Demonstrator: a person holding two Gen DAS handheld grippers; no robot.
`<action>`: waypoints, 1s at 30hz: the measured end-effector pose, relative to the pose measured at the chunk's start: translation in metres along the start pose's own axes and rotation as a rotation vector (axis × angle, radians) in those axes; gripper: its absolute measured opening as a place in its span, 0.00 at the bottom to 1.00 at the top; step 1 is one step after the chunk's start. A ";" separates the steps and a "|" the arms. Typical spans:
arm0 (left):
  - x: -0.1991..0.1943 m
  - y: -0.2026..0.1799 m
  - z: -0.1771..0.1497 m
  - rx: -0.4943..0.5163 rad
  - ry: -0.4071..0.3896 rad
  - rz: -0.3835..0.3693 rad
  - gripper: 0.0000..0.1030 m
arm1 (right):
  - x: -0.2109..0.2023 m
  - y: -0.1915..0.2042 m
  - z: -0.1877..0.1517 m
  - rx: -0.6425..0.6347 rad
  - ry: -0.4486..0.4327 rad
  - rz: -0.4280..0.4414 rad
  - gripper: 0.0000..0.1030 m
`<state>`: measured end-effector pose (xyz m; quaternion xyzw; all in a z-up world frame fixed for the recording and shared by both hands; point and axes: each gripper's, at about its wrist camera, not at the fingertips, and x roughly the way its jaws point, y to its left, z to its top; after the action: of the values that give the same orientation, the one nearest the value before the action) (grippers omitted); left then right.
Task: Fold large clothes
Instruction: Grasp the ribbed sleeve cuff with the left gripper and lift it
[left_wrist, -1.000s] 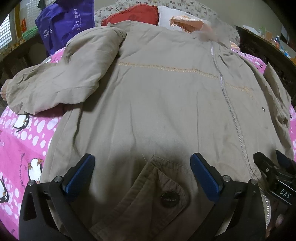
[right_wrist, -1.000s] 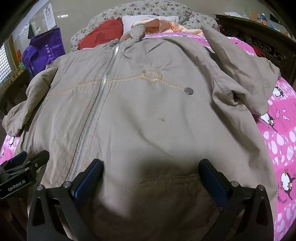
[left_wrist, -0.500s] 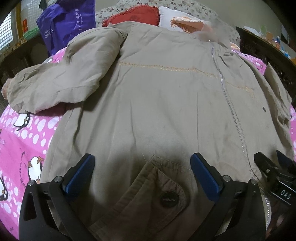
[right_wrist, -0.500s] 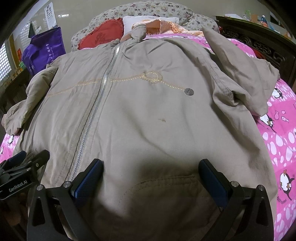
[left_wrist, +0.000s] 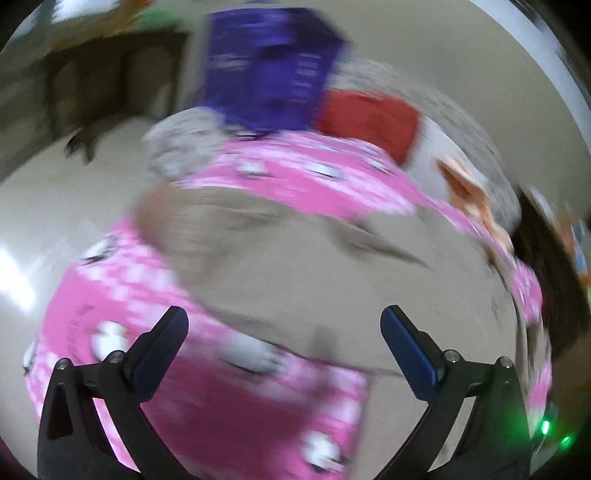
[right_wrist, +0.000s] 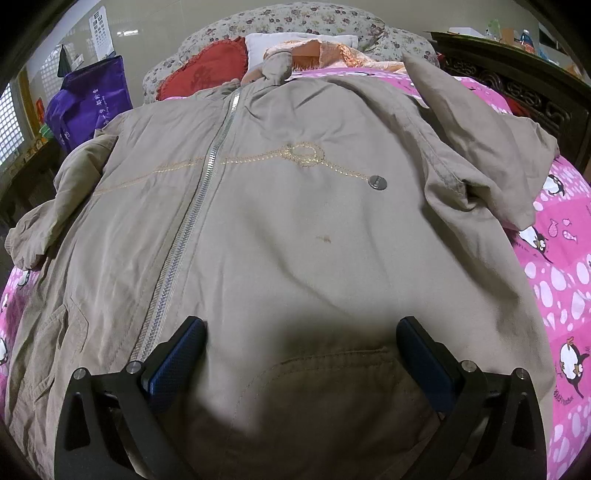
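Jacket (right_wrist: 280, 229), a large khaki zip-up of matte woven cotton, is lying front-up and spread flat on a bed, covering most of a pink bedsheet (right_wrist: 565, 258) printed with penguins and white dots. A silver zipper (right_wrist: 192, 206) is running in a line from collar to hem, and pale looped stitching is crossing the chest to a round metal snap (right_wrist: 377, 182). One sleeve is bunching at the left edge of the right wrist view; the other is folding over itself at the right. The hem is falling in shadow and is partly cut off by the frame. The right gripper (right_wrist: 301, 345) is hovering over a curved pocket flap, its blue-padded jaws standing wide apart and holding nothing. The left wrist view is heavily motion-blurred: the left gripper (left_wrist: 284, 334) is likewise gaping wide and empty, over smeared khaki cloth and pink sheet, with a purple bag (left_wrist: 269, 70) and a red cushion (left_wrist: 365, 122) beyond, details unreadable.
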<state>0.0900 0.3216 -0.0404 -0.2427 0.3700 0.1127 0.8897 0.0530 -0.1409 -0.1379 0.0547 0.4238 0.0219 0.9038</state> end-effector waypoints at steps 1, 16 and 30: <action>0.004 0.012 0.004 -0.022 -0.005 0.005 1.00 | 0.000 0.000 0.000 0.000 -0.001 0.000 0.99; 0.082 0.074 0.013 -0.310 -0.027 -0.247 1.00 | 0.000 0.000 -0.001 -0.001 -0.006 -0.003 0.99; 0.050 0.069 0.038 -0.304 -0.127 -0.501 1.00 | 0.000 0.000 0.000 0.002 -0.008 -0.002 0.99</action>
<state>0.1216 0.4016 -0.0774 -0.4494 0.2213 -0.0411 0.8645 0.0524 -0.1405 -0.1379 0.0551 0.4204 0.0205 0.9055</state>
